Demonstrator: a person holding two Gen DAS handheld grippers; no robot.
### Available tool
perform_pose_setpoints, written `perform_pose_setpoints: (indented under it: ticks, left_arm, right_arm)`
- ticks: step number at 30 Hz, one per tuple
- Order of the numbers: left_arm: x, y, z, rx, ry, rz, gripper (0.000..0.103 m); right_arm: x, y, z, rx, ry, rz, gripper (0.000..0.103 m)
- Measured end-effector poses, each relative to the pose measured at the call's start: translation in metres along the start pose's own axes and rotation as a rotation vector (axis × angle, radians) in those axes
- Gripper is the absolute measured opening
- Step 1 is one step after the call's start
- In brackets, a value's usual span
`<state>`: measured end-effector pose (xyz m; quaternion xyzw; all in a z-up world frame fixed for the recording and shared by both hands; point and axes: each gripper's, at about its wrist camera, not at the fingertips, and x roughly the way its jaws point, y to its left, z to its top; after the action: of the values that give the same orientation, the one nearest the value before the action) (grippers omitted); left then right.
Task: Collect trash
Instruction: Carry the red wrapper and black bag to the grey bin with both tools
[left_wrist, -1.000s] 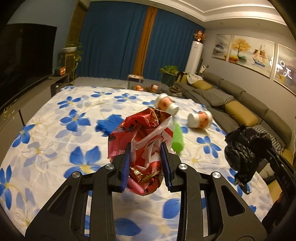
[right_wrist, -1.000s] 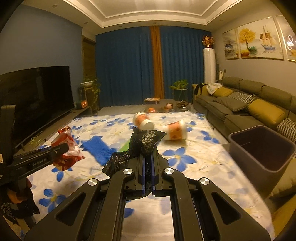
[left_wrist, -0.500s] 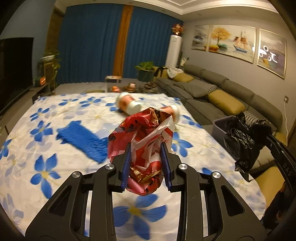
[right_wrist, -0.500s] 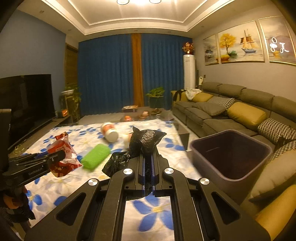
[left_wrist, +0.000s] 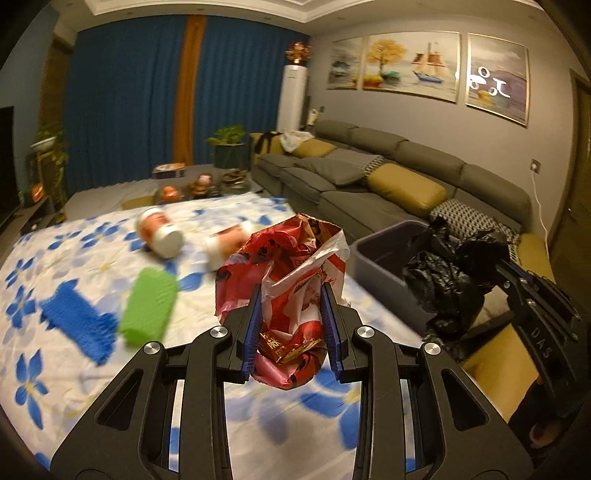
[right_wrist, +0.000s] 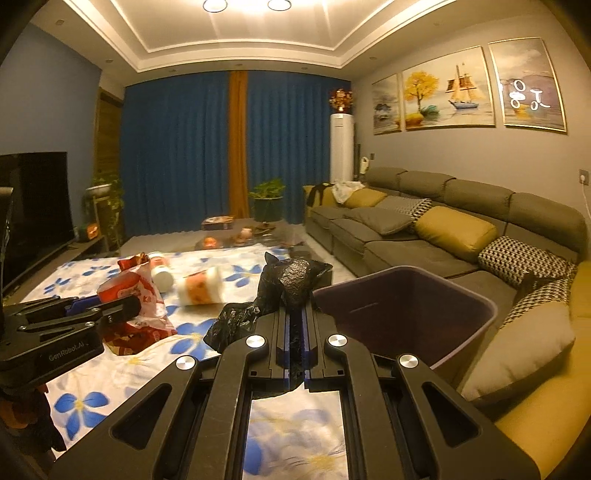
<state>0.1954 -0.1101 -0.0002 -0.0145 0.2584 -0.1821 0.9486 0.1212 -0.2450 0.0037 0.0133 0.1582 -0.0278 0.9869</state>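
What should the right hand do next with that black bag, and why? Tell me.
Probably carry it on over the bin and let go: the right tongs are shut on the black bag, which hangs just short of the bin's rim.

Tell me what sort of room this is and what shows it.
A home living room, most likely: a long grey sectional sofa with cushions, a large television facing it, and floor-length blue curtains under framed paintings.
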Motion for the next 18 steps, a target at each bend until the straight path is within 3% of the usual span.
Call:
perform_pose_setpoints:
  ticks: [18]
  left_arm:
    - [0.076,-0.092,0.042,0.085,0.009,-0.169,0.029]
  right_arm:
    - [0.025,-0.087,0.002,0.077,-0.009,-0.184,0.006]
